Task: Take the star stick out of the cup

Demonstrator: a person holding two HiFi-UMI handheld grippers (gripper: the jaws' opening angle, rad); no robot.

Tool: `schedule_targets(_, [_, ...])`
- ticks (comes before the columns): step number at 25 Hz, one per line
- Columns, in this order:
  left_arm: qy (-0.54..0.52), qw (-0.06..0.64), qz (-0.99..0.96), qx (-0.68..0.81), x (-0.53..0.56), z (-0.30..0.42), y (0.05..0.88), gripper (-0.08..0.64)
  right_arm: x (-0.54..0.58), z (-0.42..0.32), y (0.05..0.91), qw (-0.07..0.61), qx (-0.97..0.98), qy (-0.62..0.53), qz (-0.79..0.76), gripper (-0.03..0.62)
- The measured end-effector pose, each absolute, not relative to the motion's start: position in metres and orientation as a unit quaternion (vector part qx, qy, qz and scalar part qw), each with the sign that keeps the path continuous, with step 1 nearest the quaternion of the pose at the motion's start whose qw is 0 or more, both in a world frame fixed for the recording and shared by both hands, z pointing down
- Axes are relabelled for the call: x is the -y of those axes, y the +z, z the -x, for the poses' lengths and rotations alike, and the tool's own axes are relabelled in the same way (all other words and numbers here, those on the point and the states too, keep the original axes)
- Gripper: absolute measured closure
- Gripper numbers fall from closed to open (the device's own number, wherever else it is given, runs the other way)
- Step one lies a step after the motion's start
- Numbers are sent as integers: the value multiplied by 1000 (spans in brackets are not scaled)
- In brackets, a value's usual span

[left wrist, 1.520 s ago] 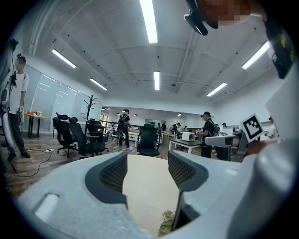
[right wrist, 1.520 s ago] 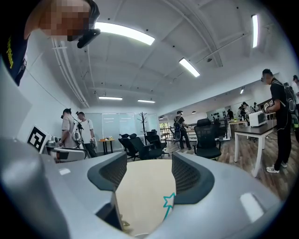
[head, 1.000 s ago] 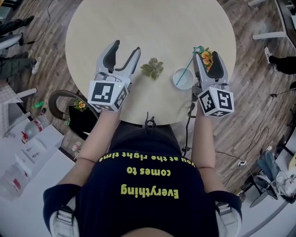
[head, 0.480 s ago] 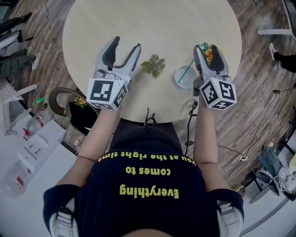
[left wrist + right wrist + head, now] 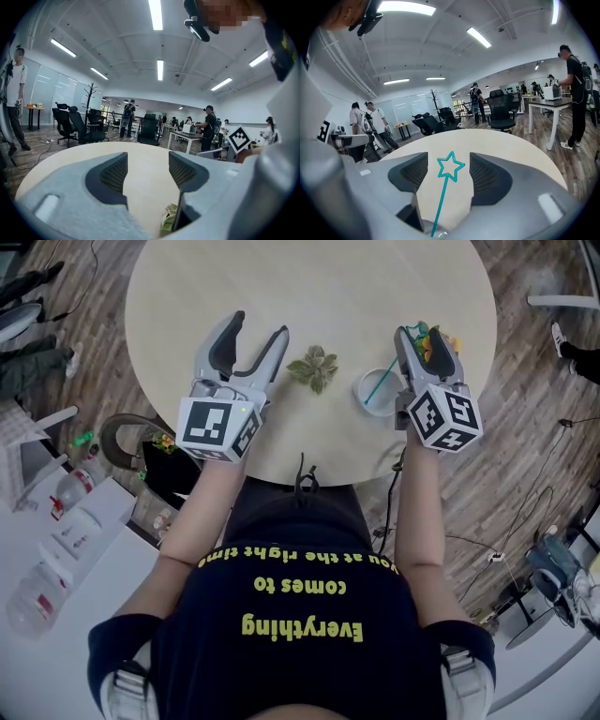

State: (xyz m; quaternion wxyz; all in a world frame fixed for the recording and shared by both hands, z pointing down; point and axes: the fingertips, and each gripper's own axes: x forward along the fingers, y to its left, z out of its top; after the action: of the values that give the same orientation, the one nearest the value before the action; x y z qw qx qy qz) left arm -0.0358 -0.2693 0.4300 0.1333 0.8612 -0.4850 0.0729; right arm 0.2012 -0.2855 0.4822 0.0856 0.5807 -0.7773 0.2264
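A white cup (image 5: 375, 395) stands on the round beige table (image 5: 309, 287) near its front right edge. The teal star stick (image 5: 380, 386) leans in it toward the upper right. My right gripper (image 5: 422, 337) hangs open just right of the cup and hides the stick's top. In the right gripper view the star (image 5: 450, 167) sits between the open jaws of the right gripper (image 5: 448, 165), touching neither, with the cup's rim (image 5: 437, 233) at the bottom. My left gripper (image 5: 255, 329) is open and empty to the left; its own view shows the left gripper (image 5: 147, 161) over bare tabletop.
A green leafy decoration (image 5: 313, 368) lies between the grippers, also at the bottom of the left gripper view (image 5: 168, 221). An orange flower piece (image 5: 441, 340) lies just beyond the right gripper. A bag (image 5: 141, 457) sits on the floor at the left. The table's edge is close to both hands.
The right gripper has shifted left and forward toward the cup, so the star, earlier showing left of it, now lies between its jaws. The left gripper has barely moved.
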Motion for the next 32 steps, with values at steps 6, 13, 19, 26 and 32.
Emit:
schedule_targets(6, [78,135,-859,488,267,41,431,288,287,-201,485,86,774,233,-582,331])
schedule_targets(13, [76,138,-858,489,266,43,430,288,291,-199,487,89,774,239,-580,368])
schedule_targets(19, [77,140,-858,487,265,43,431,288,294,-199,489,93,771,241,-582,379])
schedule_targets(26, [78,143,-858,487,264,45,431,288,293,-196,489,96,774,240,-578,377])
schedule_targets(32, [77,143,-859,486,264,46,430,288,293,-193,486,98,777,233,-577,382])
